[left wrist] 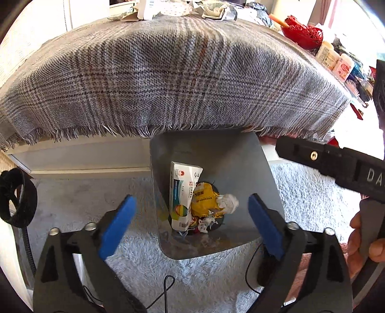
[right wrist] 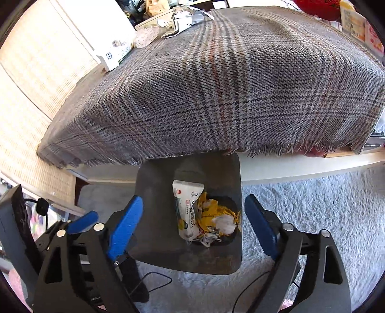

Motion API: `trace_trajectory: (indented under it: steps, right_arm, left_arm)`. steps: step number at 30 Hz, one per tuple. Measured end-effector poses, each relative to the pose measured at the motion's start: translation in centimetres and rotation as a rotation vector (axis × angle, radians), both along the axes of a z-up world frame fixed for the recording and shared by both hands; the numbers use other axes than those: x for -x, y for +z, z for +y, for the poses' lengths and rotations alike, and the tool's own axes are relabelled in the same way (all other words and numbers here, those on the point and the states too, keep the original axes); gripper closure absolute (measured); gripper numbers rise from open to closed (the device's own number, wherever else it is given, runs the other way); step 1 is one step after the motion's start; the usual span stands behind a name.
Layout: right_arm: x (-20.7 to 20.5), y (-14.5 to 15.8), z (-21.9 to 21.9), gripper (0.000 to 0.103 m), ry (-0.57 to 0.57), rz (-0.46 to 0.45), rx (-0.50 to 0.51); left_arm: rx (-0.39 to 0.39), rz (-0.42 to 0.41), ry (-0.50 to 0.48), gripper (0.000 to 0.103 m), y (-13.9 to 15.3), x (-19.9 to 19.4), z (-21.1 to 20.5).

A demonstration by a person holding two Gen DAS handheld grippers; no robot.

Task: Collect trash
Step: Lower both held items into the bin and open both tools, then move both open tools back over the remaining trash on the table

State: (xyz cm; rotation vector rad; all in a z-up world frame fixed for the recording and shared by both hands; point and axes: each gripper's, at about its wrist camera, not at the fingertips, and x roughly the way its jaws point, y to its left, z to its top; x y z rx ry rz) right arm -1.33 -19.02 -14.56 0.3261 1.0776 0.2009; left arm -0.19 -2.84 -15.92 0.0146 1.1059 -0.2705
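Both grippers hang above a grey trash bin (left wrist: 240,154) that stands on a pale fluffy carpet (left wrist: 312,192), just in front of the counter (left wrist: 84,154). The left gripper (left wrist: 192,214) has its two blue pads wide apart and nothing is between them; through the gap one looks straight down into the bin. The right gripper (right wrist: 193,219) is also spread wide and holds nothing, and it looks into the same bin from a little more to the right side. Inside the bin the trash lies at the bottom: a white medicine box (left wrist: 182,192) with green and blue print leans upright against the left wall, a crumpled yellow wrapper (left wrist: 204,199) lies just beside it on the right, and a white crumpled paper (left wrist: 227,203) rests on top of the wrapper. Some small white scraps (left wrist: 207,222) lie below them. A grey plaid cloth (left wrist: 168,79) with a fringed edge covers the counter and hangs over its front, partly above the far rim of the bin. At the far end of the counter more crumpled paper (left wrist: 214,10) and a white carton (right wrist: 113,56) are seen, and on the right a red basket (left wrist: 303,33) and some bottles (left wrist: 336,60).
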Motion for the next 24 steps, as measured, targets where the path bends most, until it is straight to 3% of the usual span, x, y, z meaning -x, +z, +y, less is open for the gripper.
trace_trajectory:
  steps: [6, 10, 18, 24]
  right_arm:
    - [-0.4, 2.4, 0.2, 0.010, 0.014, -0.026, -0.019]
    - [-1.4, 5.8, -0.8, 0.009, -0.014, -0.063, -0.017]
    - [-5.9, 12.3, -2.0, 0.008, -0.027, -0.154, 0.048]
    - [-10.7, 13.6, -1.9, 0.008, -0.035, -0.176, 0.054]
  left_arm:
    - [0.016, -0.023, 0.018, 0.008, 2.2, 0.2, 0.6]
    - [-0.017, -0.045, 0.042, 0.008, 4.4, -0.3, 1.4]
    - [-0.011, -0.083, 0.139, 0.008, 10.2, -5.4, 4.6]
    - [-0.026, -0.131, 0.153, 0.008, 12.4, -10.3, 4.8]
